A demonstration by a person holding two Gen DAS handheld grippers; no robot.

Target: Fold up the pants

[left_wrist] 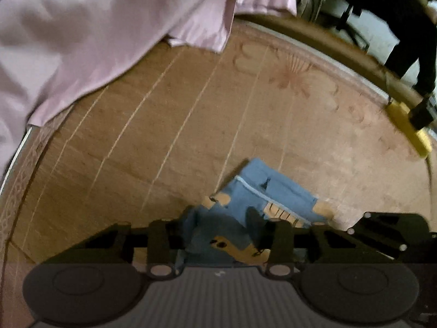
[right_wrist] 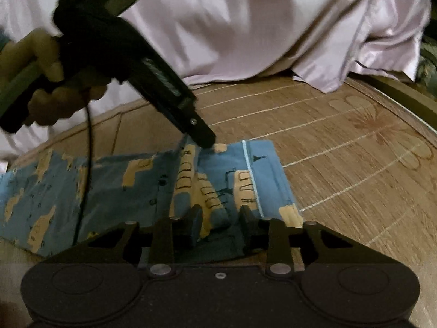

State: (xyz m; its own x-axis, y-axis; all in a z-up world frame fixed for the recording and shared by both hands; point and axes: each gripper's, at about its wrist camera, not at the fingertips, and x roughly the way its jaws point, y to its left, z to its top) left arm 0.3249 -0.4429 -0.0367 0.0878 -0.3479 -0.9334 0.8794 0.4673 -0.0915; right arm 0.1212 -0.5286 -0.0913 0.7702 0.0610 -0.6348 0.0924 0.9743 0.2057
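— Where the near edge of the right wrist view starts, what is between the fingers?

— A bunched fold of the pants (right_wrist: 153,186). The right hand-held gripper (right_wrist: 221,222) has its two fingers pressed in on that fold from either side, so it is grasping the cloth at the near edge.

— And the rest of the garment?

— Blue with tan patches, lying flat on the woven mat (right_wrist: 341,180) and running off to the left. A pale stripe crosses its right end.

— The other tool?

— At the far edge of the pants, the left hand-held gripper (right_wrist: 206,139) comes down at a slant, its tip clenched on the cloth there. In its own view, the left hand-held gripper (left_wrist: 224,221) has blue fabric gathered between its fingers, raised off the mat.

— Who holds it?

— A hand (right_wrist: 49,82) at the far left wraps the handle; a thin dark cable (right_wrist: 87,164) hangs from it across the pants.

— Beyond that?

— A pink satin sheet (right_wrist: 259,22), rumpled, covers the far side of the mat.
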